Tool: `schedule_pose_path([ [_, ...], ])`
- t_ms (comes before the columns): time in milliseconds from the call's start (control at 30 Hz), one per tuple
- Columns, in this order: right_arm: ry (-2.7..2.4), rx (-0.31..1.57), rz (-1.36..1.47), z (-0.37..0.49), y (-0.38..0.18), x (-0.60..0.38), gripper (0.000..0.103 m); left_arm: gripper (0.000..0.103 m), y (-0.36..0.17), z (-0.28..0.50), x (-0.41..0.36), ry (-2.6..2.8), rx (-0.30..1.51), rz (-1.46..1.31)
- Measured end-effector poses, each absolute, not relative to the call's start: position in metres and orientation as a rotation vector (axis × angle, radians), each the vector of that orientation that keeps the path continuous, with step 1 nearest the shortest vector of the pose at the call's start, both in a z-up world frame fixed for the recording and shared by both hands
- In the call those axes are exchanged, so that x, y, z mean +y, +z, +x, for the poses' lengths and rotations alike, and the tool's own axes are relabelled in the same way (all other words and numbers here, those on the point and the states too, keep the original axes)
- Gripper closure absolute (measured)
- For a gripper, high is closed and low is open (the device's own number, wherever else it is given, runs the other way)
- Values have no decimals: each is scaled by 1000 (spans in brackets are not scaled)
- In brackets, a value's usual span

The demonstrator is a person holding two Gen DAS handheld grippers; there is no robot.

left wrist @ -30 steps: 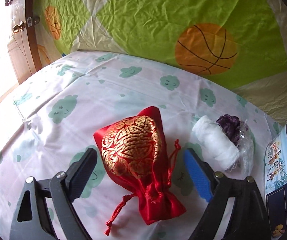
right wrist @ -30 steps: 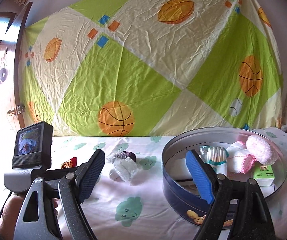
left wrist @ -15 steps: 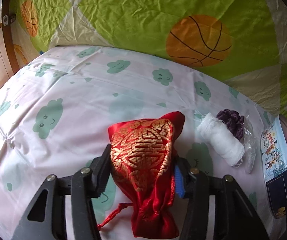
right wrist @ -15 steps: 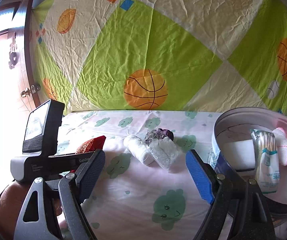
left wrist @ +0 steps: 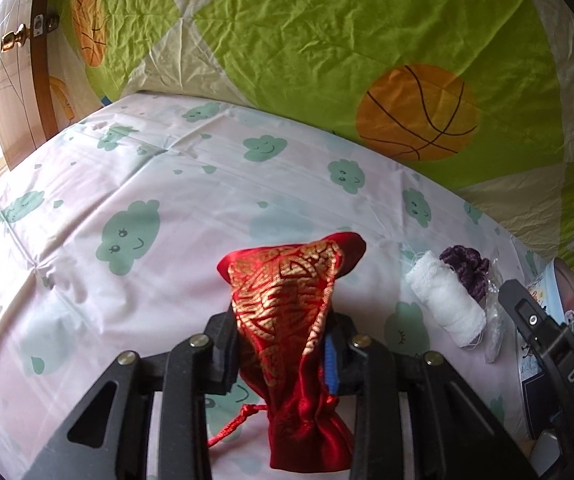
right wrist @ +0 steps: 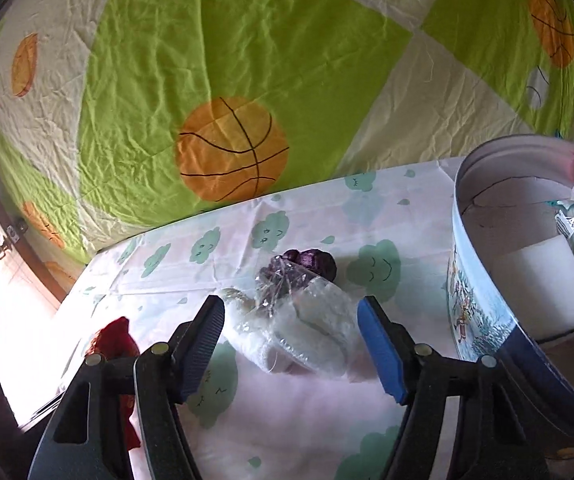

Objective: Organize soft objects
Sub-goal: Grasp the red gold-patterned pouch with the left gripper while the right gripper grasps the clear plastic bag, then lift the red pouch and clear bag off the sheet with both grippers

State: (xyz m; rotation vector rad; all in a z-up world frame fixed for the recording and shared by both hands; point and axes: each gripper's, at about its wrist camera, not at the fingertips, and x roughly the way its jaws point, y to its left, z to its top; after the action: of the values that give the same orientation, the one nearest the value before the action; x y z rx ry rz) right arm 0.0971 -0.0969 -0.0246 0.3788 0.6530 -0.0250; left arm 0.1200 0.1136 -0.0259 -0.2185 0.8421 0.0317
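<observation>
Both left fingers pinch red pouch.

Glossy red satin pouch with gold brocade, crinkly clear plastic wrap, shiny metal tin, creased cloth sheet.

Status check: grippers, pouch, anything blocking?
Left gripper shut on red pouch. Right gripper open around wrapped bundle on the bed. Tin to the right, open. Nothing blocking.
</observation>
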Motion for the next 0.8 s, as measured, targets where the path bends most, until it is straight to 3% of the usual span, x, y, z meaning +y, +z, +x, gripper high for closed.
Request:
schedule_pose_path([
  [200,-66,769,512,117,-48,-118,38,71,-26,121,114,25,849,-233],
  [267,-58,772,503,115,-48,-119,51,71,-26,121,114,23,848,-234],
  [400,39,769,526,106,-45,-116,65,71,-26,121,114,26,847,-236],
  [633,186,711,451,73,-27,-96,78,71,-25,119,113,34,834,-229],
  [667,203,688,426,66,-23,-93,87,72,-24,118,113,28,827,-229],
  [800,242,603,341,42,-5,-86,88,71,-17,112,107,2,764,-211],
])
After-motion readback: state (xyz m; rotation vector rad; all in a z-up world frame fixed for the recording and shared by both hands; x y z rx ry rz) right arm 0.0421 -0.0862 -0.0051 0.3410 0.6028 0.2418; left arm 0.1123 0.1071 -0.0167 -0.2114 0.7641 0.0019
